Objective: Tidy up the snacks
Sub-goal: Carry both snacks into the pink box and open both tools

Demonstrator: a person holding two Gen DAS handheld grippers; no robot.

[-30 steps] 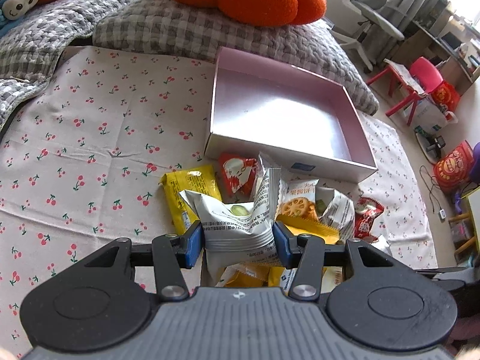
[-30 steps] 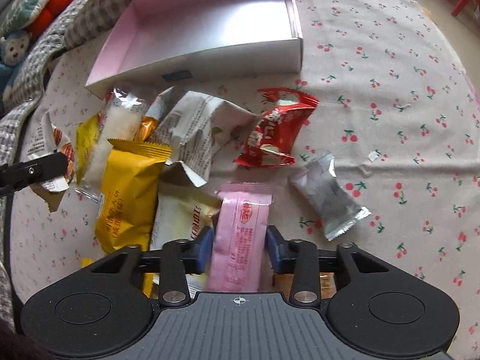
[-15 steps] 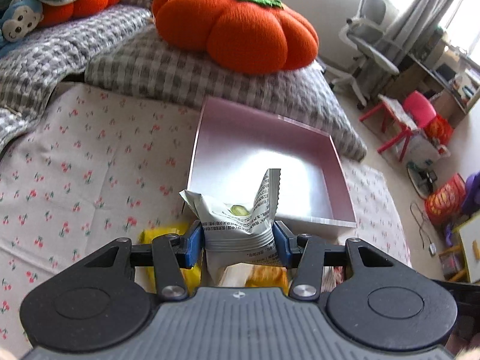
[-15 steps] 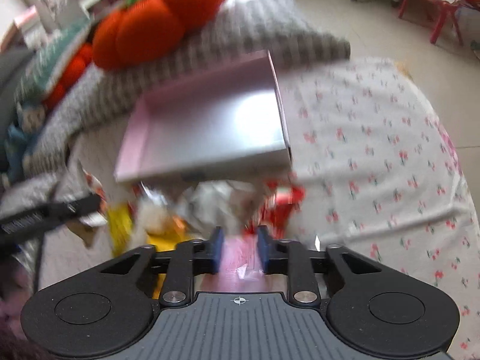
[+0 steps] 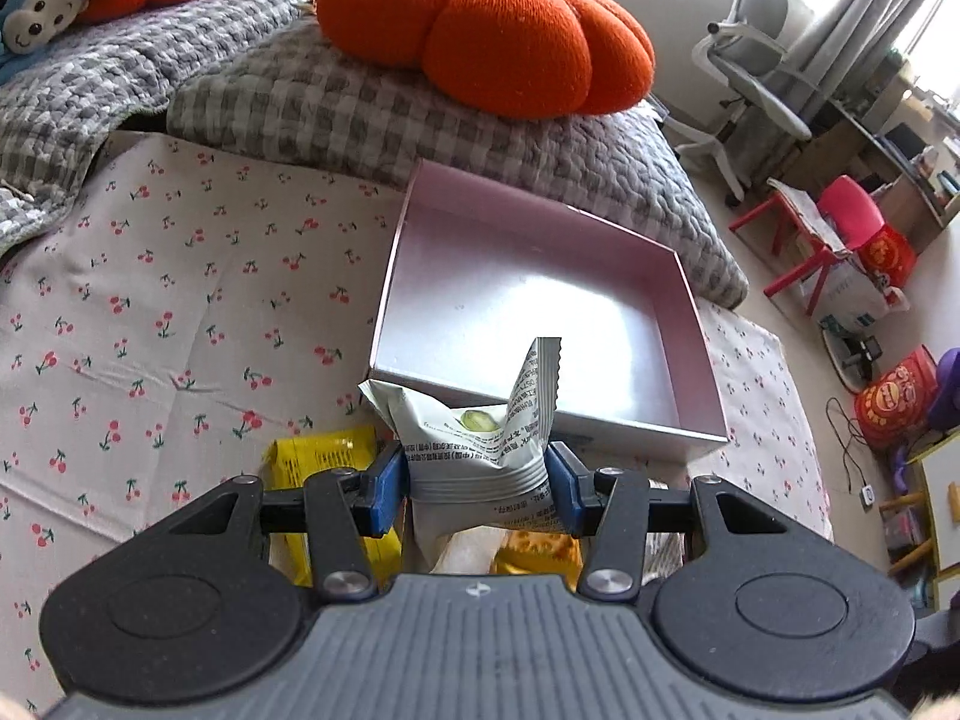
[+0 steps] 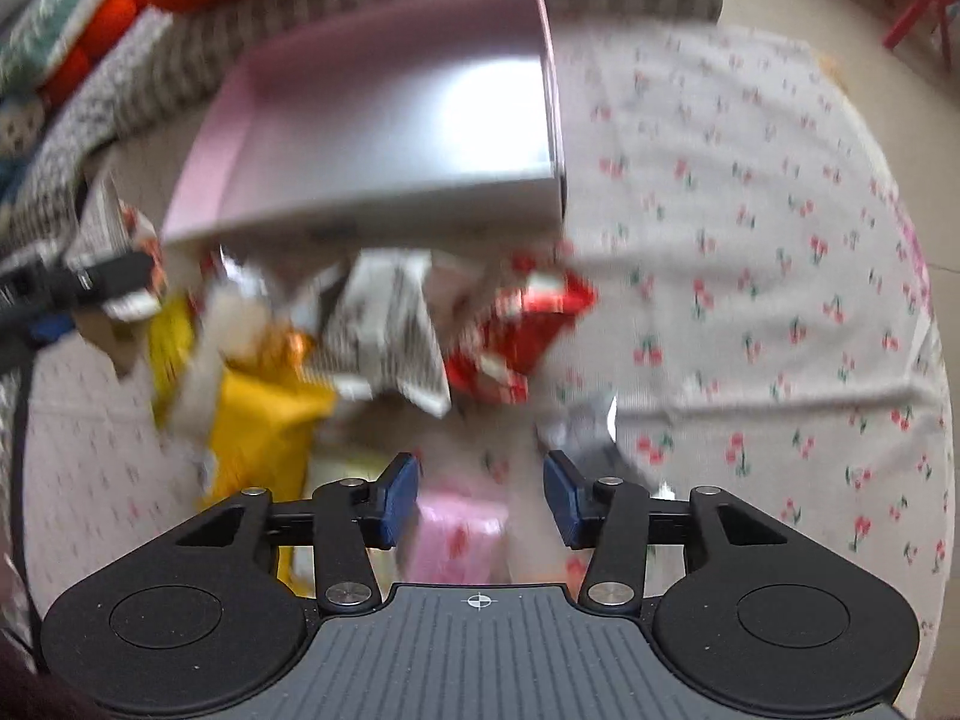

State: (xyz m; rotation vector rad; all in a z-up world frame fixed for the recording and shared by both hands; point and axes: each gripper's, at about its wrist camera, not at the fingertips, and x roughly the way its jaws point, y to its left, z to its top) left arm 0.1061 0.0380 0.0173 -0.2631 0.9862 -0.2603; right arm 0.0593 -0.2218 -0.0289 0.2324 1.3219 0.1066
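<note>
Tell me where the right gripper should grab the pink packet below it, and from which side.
Grip the pink packet across its narrow width, near the middle, coming straight down. It lies flat on the cloth, its long axis running along the fingers, and the open right gripper already straddles it. The picture is blurred, so the packet's exact edges are uncertain.
</note>
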